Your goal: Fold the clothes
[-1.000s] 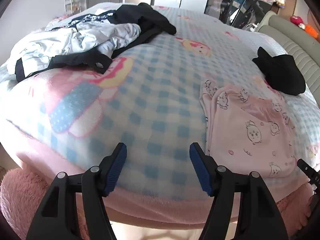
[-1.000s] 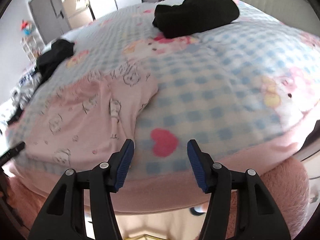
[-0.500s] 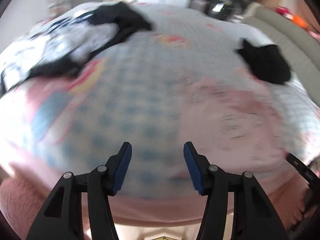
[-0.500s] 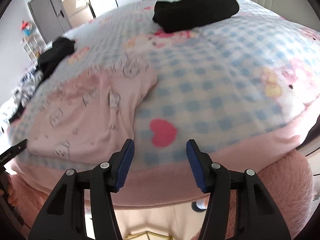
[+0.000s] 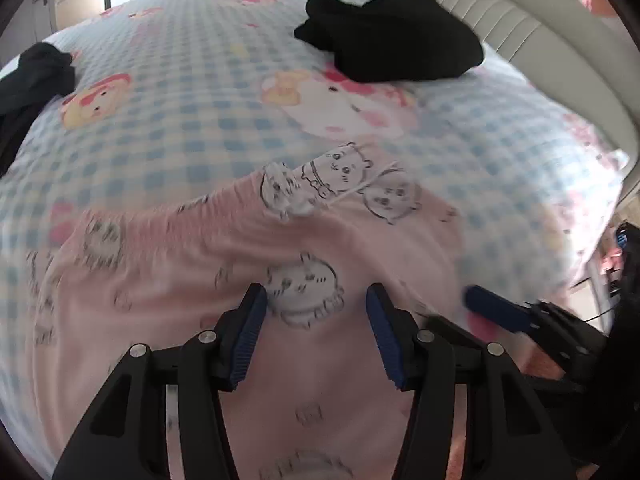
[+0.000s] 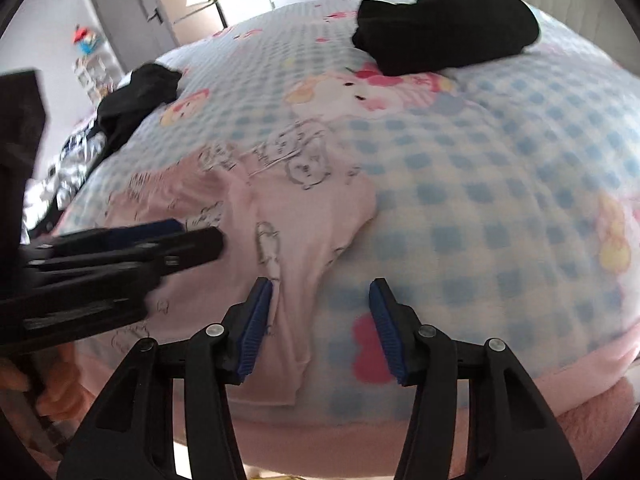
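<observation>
Left wrist view: a pink garment [image 5: 224, 264] printed with cartoon animals lies spread flat across the lower half of the frame on a bed [image 5: 192, 120] covered in a blue-checked cartoon blanket; the left gripper [image 5: 314, 334] hangs over its middle, blue-padded fingers [image 5: 250, 336] apart with nothing gripped, having just been closing; the cloth beneath is blurred. At the lower right edge the right gripper [image 5: 494, 314] shows one blue pad beside the garment's edge. A folded black garment [image 5: 392, 36] sits at upper centre, near a pale padded headboard [image 5: 532, 36]; another dark garment [image 5: 32, 80] lies at the left edge.

Right wrist view: the pink garment [image 6: 288, 216] fills the centre left; the right gripper [image 6: 320, 326] straddles its right-hand edge at bottom centre, fingers [image 6: 256, 324] apart and clamping nothing, also just closing; the left gripper [image 6: 132, 240] reaches in blurred from the left. Black folded clothing [image 6: 444, 36] sits upper right, the dark pile [image 6: 136, 100] upper left.
</observation>
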The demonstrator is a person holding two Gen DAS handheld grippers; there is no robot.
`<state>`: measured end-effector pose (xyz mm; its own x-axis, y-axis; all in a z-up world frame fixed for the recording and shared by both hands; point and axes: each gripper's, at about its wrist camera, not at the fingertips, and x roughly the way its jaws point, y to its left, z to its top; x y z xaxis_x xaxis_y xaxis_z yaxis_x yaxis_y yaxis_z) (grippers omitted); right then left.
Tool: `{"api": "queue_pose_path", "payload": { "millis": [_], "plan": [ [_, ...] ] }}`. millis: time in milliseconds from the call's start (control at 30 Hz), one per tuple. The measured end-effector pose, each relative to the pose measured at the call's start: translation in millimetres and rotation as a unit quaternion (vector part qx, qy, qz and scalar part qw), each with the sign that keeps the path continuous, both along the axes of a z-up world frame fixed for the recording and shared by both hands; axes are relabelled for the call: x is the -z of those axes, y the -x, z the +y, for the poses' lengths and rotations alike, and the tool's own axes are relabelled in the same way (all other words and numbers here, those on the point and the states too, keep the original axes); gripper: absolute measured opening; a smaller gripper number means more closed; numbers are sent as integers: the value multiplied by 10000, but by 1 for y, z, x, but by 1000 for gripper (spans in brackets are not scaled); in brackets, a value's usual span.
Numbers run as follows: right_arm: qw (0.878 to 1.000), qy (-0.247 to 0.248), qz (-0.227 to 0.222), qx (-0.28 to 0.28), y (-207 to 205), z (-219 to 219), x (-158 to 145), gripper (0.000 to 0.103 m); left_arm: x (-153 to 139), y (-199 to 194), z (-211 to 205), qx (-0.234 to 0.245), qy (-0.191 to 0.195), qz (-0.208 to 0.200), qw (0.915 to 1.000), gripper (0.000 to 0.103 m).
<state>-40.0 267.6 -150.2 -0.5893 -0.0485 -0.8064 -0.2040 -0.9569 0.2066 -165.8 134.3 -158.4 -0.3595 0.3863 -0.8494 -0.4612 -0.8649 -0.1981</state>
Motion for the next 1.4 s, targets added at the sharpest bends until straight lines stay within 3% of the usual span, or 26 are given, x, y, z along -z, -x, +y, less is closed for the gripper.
{"api": "queue_pose_path", "payload": {
  "millis": [167,233,300,333,367,500,567,667,767,867,967,1000,1100,1167,1267,1300,1400],
  "plan": [
    [9999,142,13,64,-2,10,8,50,8,19,-16,-482,-41,26,9988,46],
    [9996,210,6,184,-3,14,10,50,10,24,-24,-688,-82,28,9976,24],
    [9992,249,-26,296,-2,20,12,44,10,21,-38,-887,-149,36,9959,20],
    [9993,148,-74,324,-3,21,12,30,10,20,-44,-986,-182,40,9949,20],
    [9993,34,-125,349,-3,22,13,29,9,18,-51,-1045,-251,23,9942,20],
    [9985,333,194,393,-11,28,-5,30,-10,9,-48,-639,-484,136,9967,33],
    [9976,426,467,283,-10,24,-20,33,-20,6,-39,-355,-429,321,9979,33],
    [9969,555,547,-91,1,12,-28,37,-20,16,-29,-178,-534,73,9984,34],
    [9973,434,323,-494,12,-5,-19,37,-9,29,-18,-244,-314,-315,9987,37],
    [9970,553,121,-534,11,-10,0,37,2,36,-14,-358,-596,-688,9952,37],
    [9967,696,78,-412,7,-5,8,37,0,32,-23,-422,-1156,-989,9875,35],
    [9964,756,99,-375,6,-4,8,37,0,30,-26,-460,-1349,-1097,9837,40],
    [9962,818,150,-275,5,-1,6,37,-1,23,-23,-627,-1378,-1099,9823,43],
    [9963,821,172,-185,6,0,5,37,1,20,-12,-582,-1050,-925,9884,39],
    [9981,582,184,14,8,1,1,37,5,19,-2,-558,-726,-780,9927,18],
    [9986,487,191,75,6,1,-3,37,3,18,-3,-578,-725,-719,9931,10],
    [9991,343,209,95,9,6,-6,40,-1,16,-14,-658,-879,-617,9920,7]
  ]
}}
